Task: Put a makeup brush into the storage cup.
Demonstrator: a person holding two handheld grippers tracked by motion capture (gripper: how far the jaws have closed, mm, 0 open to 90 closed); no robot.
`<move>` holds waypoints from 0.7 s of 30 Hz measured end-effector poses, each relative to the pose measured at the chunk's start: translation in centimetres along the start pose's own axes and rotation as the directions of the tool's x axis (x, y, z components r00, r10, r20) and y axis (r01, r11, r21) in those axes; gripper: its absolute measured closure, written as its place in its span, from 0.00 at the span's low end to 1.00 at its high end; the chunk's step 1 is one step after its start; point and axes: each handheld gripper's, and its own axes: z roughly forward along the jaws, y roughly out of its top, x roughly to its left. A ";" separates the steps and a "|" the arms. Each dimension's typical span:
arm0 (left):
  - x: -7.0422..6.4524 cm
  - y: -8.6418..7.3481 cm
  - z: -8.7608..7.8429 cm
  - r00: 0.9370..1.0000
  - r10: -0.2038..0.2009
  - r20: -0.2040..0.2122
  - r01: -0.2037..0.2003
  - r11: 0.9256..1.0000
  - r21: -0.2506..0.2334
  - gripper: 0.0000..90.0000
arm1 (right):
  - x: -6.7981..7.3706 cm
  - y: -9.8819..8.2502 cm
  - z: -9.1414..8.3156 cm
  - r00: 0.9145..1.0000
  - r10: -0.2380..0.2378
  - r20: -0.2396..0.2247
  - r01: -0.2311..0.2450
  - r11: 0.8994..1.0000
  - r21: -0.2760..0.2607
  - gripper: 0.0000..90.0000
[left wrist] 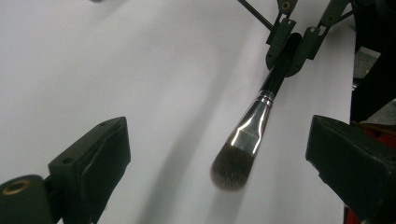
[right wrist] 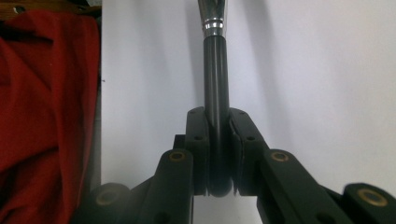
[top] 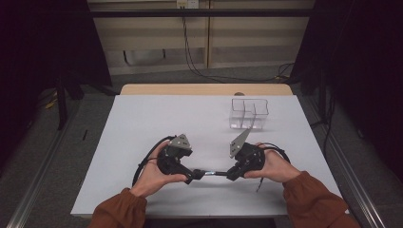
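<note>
Handover of a makeup brush (left wrist: 250,133) between two hand-held tongs, low over the white counter (top: 157,114).

Right tongs (right wrist: 217,154): clamped on the black handle of the brush, near its butt end, pads pressing from both sides. Left tongs (left wrist: 217,154): jaws wide apart, bristle head lying between them, neither pad touching it. No earlier picture to compare.

Brush position: held level just above the counter, bristles pointing away from the right tongs toward the left tongs, well nearer the person than the clear divided organiser (top: 249,114).

Judgement on the step: the right tongs now carry the brush alone. To do it well, keep the clamp firm and the handle straight, draw the left tongs back clear of the bristles before swinging toward the organiser, and avoid dragging the head on the counter.

Pose: both forearms come in low, hands turned inward, tongs facing each other nearly tip to tip; right hand (top: 273,164) cupped behind its tool.
</note>
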 end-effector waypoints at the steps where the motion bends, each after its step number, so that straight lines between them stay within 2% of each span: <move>1: 0.1 -0.2 -0.1 1.000 -0.001 0.004 0.001 1.000 -0.008 0.06 | -0.1 -0.2 0.0 1.000 0.009 0.005 -0.009 1.000 -0.001 0.89; 6: 0.3 -0.8 -0.9 0.999 -0.016 -0.042 0.015 0.999 -0.036 0.05 | -0.4 -1.3 -0.4 0.999 0.041 0.013 -0.041 0.999 -0.030 0.89; 13: 0.2 -1.6 -1.9 0.997 -0.021 -0.076 0.015 0.997 -0.069 0.04 | -0.2 -1.9 -0.5 0.997 0.067 0.029 -0.065 0.997 -0.039 0.89; 18: 0.0 -2.2 -2.4 0.995 -0.031 -0.093 0.023 0.996 -0.086 0.04 | -0.3 -2.9 -0.6 0.992 0.122 0.040 -0.120 0.991 -0.061 0.89; 21: -0.2 -2.7 -2.4 0.993 -0.042 -0.109 0.033 0.996 -0.086 0.04 | -0.3 -3.3 -0.6 0.989 0.137 0.051 -0.133 0.988 -0.073 0.89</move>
